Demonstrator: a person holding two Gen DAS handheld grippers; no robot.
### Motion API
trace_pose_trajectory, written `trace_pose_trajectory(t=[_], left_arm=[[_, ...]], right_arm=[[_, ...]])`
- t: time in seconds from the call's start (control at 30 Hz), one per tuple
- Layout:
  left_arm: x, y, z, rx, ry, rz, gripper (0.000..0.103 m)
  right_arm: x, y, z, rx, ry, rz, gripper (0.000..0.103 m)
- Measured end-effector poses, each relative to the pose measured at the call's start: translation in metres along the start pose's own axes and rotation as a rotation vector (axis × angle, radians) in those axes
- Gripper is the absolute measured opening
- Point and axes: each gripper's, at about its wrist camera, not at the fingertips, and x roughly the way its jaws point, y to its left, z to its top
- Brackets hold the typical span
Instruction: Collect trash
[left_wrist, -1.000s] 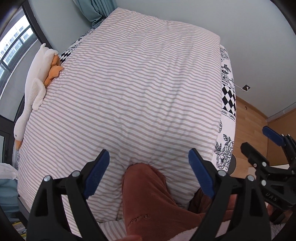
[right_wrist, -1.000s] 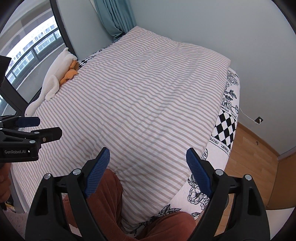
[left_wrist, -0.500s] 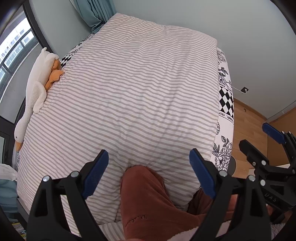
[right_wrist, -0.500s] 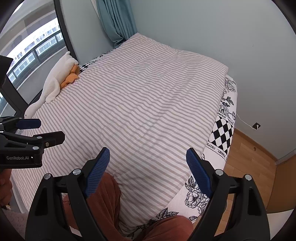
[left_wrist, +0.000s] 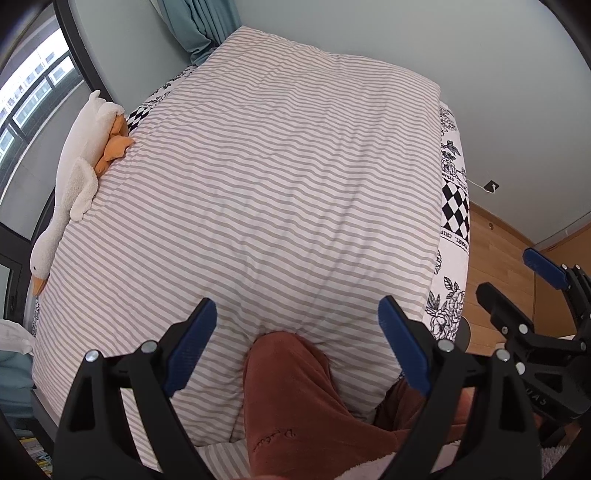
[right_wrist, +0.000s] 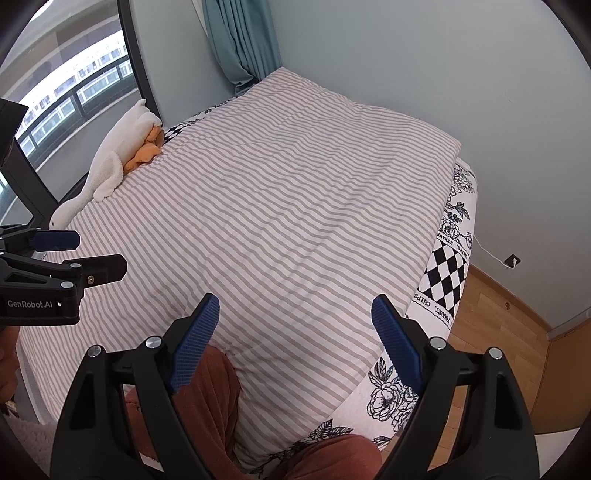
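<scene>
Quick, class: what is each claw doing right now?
Left claw: open, holding nothing.
Right claw: open, holding nothing.

one bed, covered by one striped duvet (left_wrist: 258, 177) over one black-and-white patterned sheet (left_wrist: 455, 206). one white plush goose (left_wrist: 79, 173) on the window side, with two orange feet (left_wrist: 112, 149). one teal curtain (right_wrist: 242, 40). one wall socket (right_wrist: 512, 261) with one cable. two grippers counted: left gripper (left_wrist: 297, 345), right gripper (right_wrist: 295, 341), two blue pads each. two knees in rust-brown trousers (left_wrist: 295, 398).
</scene>
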Motion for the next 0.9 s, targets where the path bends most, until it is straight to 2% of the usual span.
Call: trace_pose_trajectory(t=[0.9], left_arm=[[0.0015,0.0012,0.0091,-0.004,0.012,-0.007,0.089]], right_arm=[[0.0032,0.0015,0.0059,-0.036,0.006,0.009,0.082]])
